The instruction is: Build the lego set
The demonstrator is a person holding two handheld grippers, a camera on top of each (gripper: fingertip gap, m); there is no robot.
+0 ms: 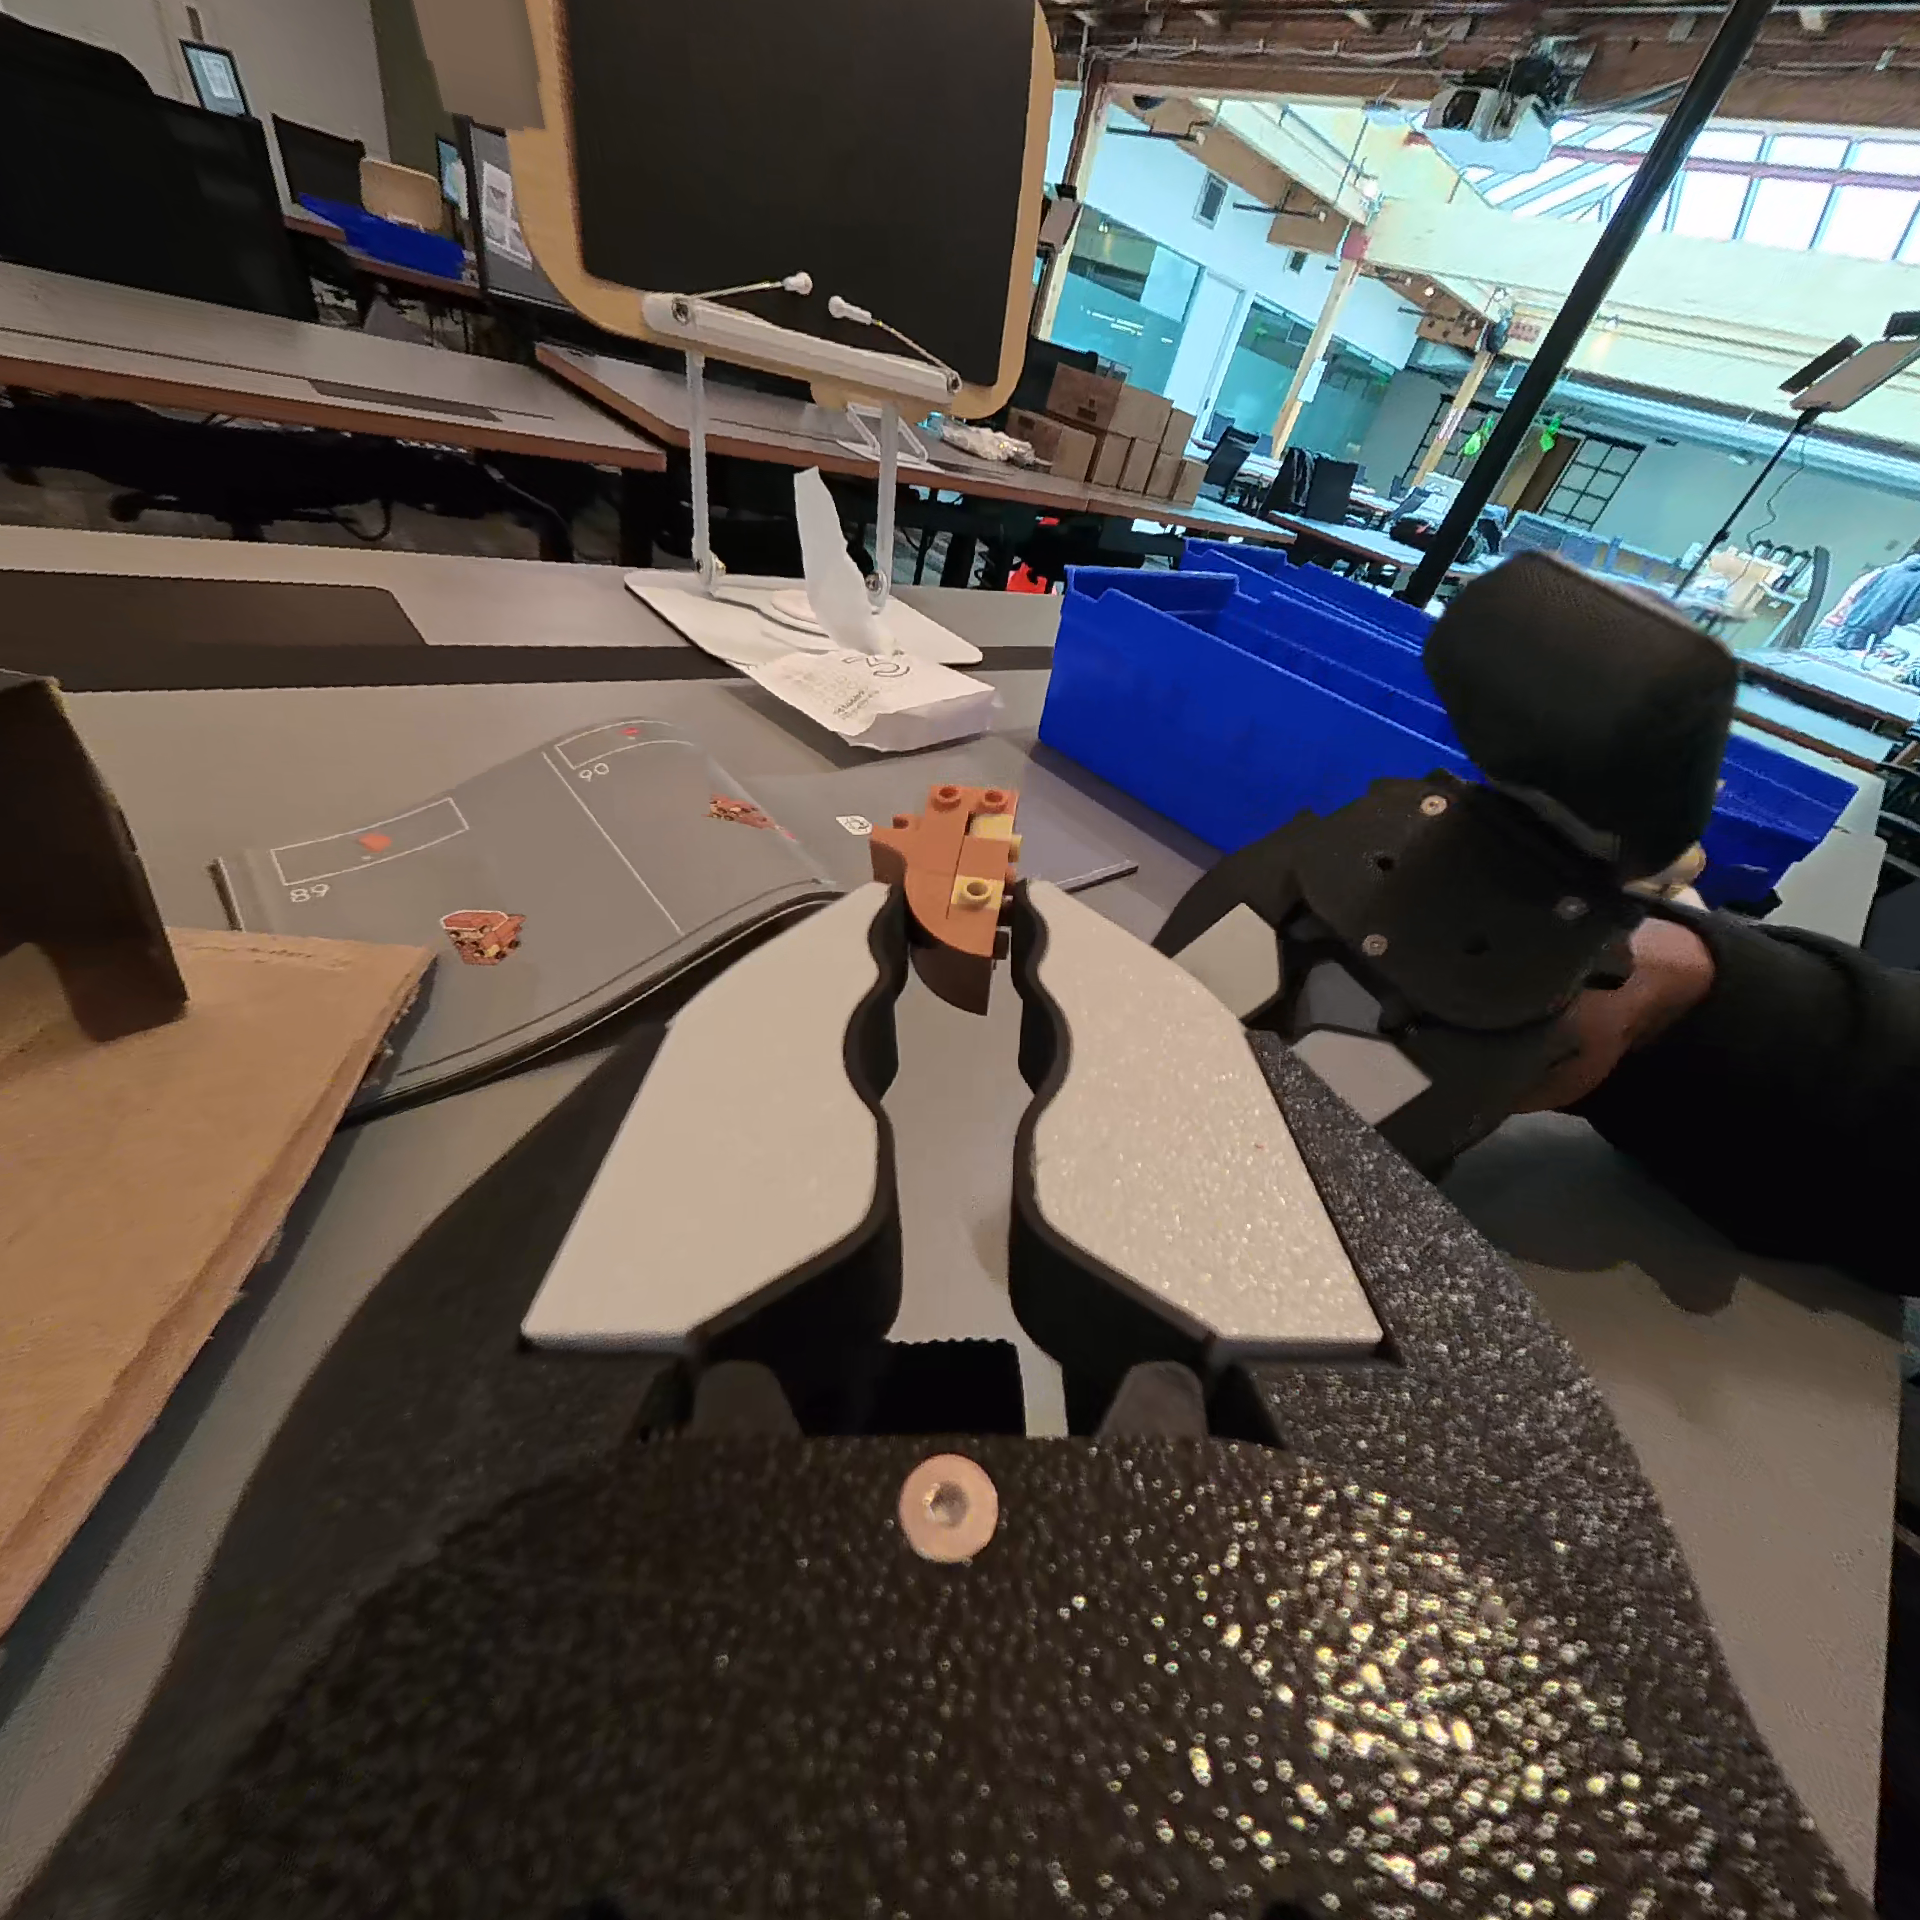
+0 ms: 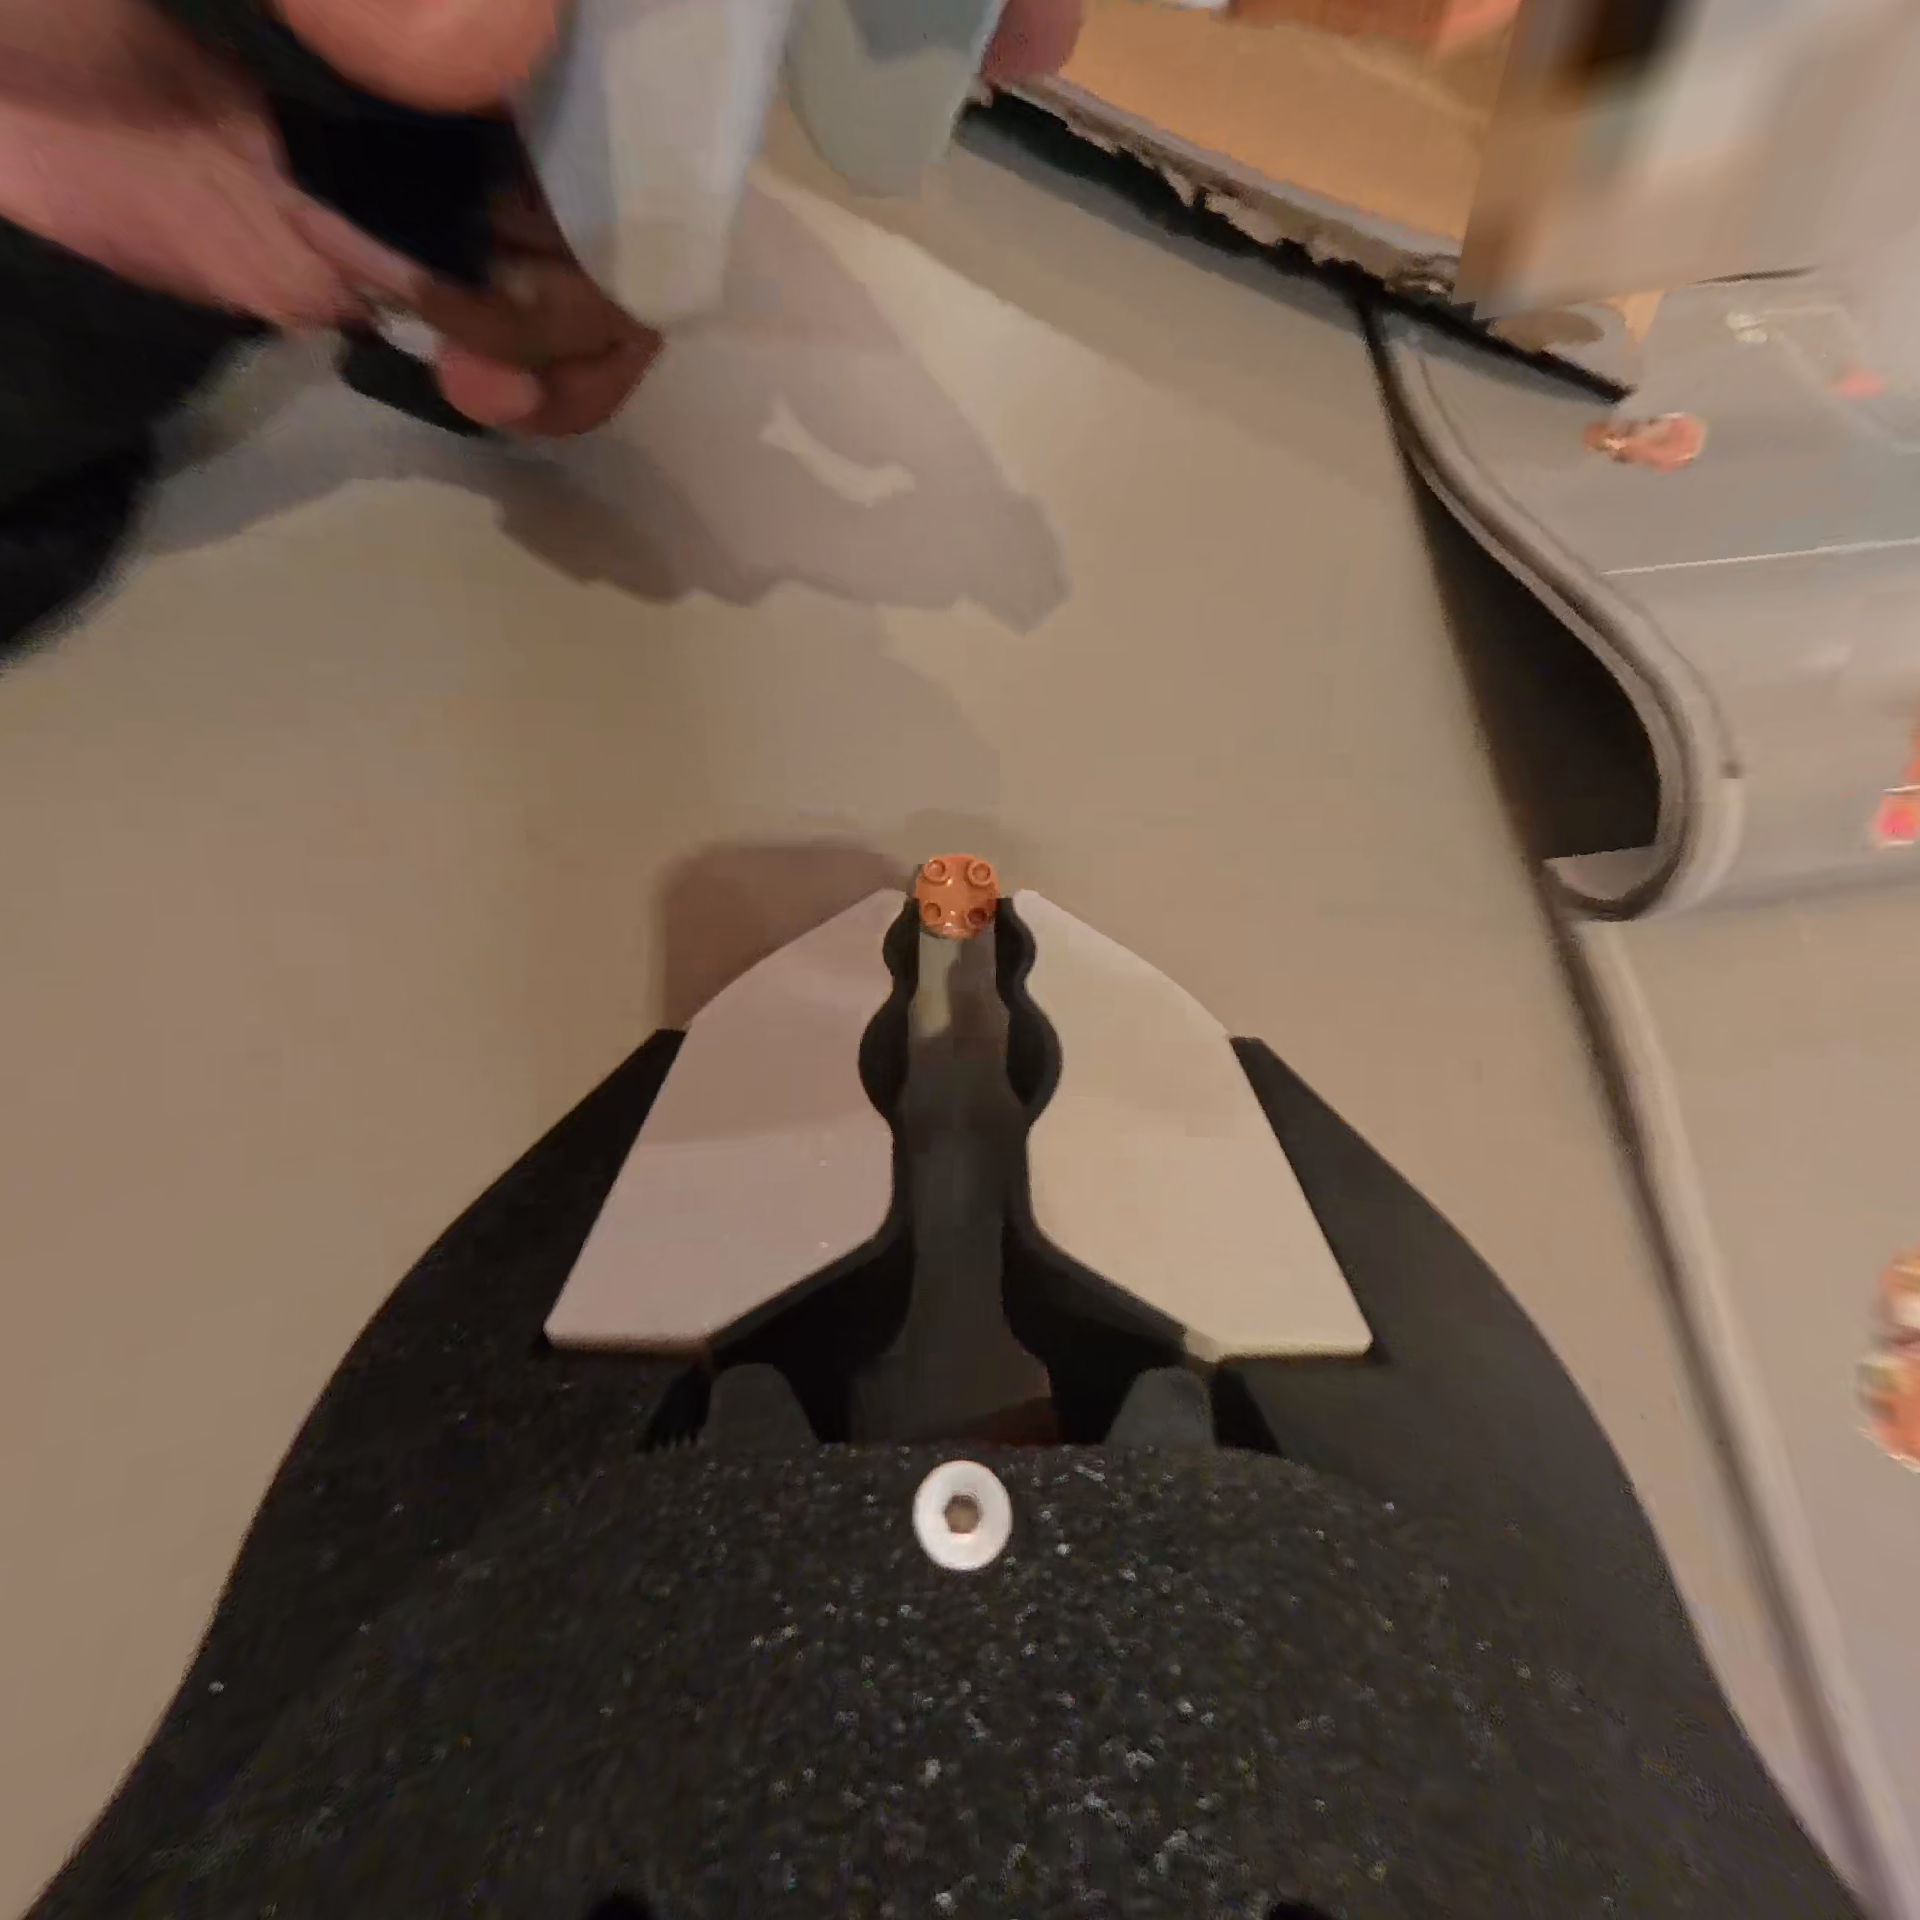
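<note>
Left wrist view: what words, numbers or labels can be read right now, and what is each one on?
I don't copy out writing; this is where it stands.
Open instruction booklet: white step numbers beside outlined boxes, legible.
White paper bag: one large handwritten mark, legible; small print too blurred.
Framed sheet on the far wall: too small to read.
Right wrist view: nothing readable.
</note>
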